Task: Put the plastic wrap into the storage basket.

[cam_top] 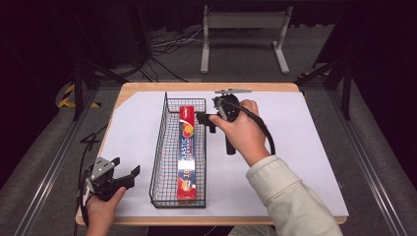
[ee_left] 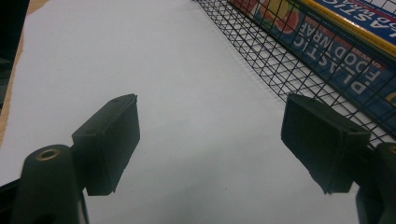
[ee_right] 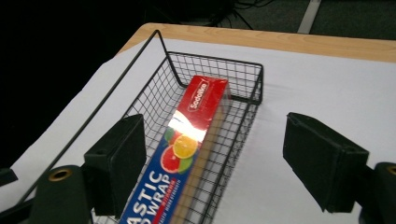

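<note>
Left gripper (cam_top: pixel 124 172) sits nearest the camera at the near left corner of the table, held in the person's left hand (cam_top: pixel 101 209), jaws spread wide, nothing between them. Its own view shows both black pads (ee_left: pixel 109 140) apart over the bare white sheet (ee_left: pixel 177 93), with the wire basket (ee_left: pixel 261 56) off to its right and ahead, not touching. Through the mesh, the plastic food wrap box (ee_left: pixel 336 51) lies just beyond that basket wall.

Right gripper (cam_top: pixel 205 121) is held in the right hand (cam_top: pixel 243 132), jaws also spread, gripping nothing. It hovers at the basket's (cam_top: pixel 160 147) right rim near the far end, pointing left toward the box (cam_top: pixel 187 152). In the right gripper view the pads (ee_right: pixel 116 163) stand wide apart; the left pad is over the basket (ee_right: pixel 243 84), the right pad over the white sheet (ee_right: pixel 327 84) outside it. Box (ee_right: pixel 187 154) runs from just below and between the jaws away toward the far end wall, red end farthest, lying flat lengthwise on the basket floor. Cannot tell whether the left pad touches the box or the mesh.

Cream sleeve (cam_top: pixel 285 196) covers the right forearm. Cable (cam_top: pixel 263 128) loops from the right gripper over the hand. Wooden table (cam_top: pixel 206 87) edge shows past the sheet.
</note>
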